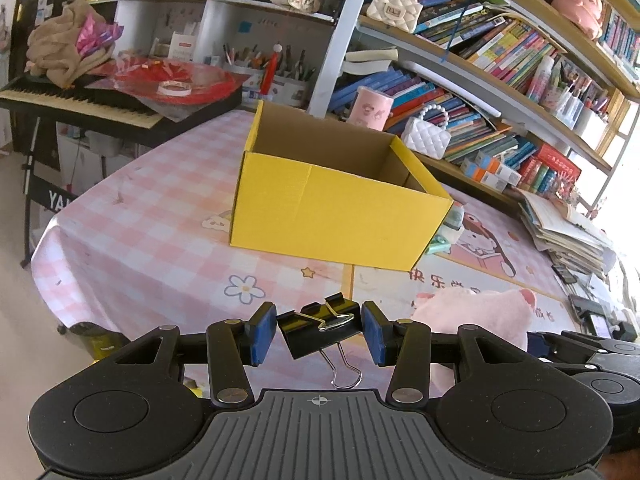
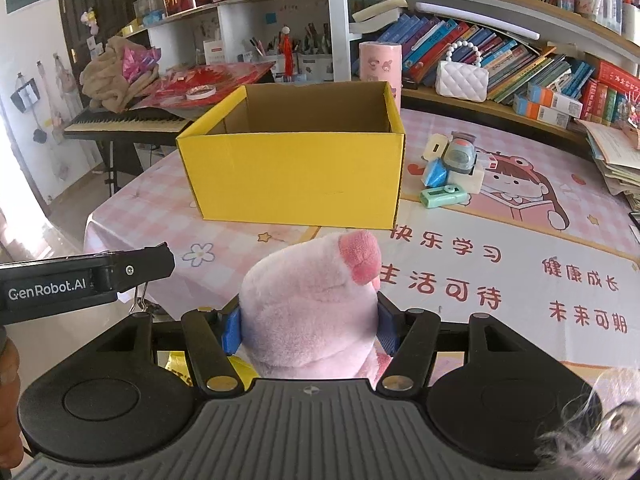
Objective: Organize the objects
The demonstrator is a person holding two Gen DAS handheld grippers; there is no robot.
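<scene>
An open yellow cardboard box stands on the pink checked tablecloth, its inside bare as far as I can see. My left gripper is shut on a black binder clip, its blue pads pressing the clip's two ends, held above the table in front of the box. My right gripper is shut on a pink plush toy, also seen at the right in the left wrist view as the plush toy. The left gripper's finger shows at the left of the right wrist view.
A cluster of small stationery items lies right of the box. Bookshelves line the back and right, with a stack of papers on the table's right side. A keyboard piano stands beyond the table's left edge.
</scene>
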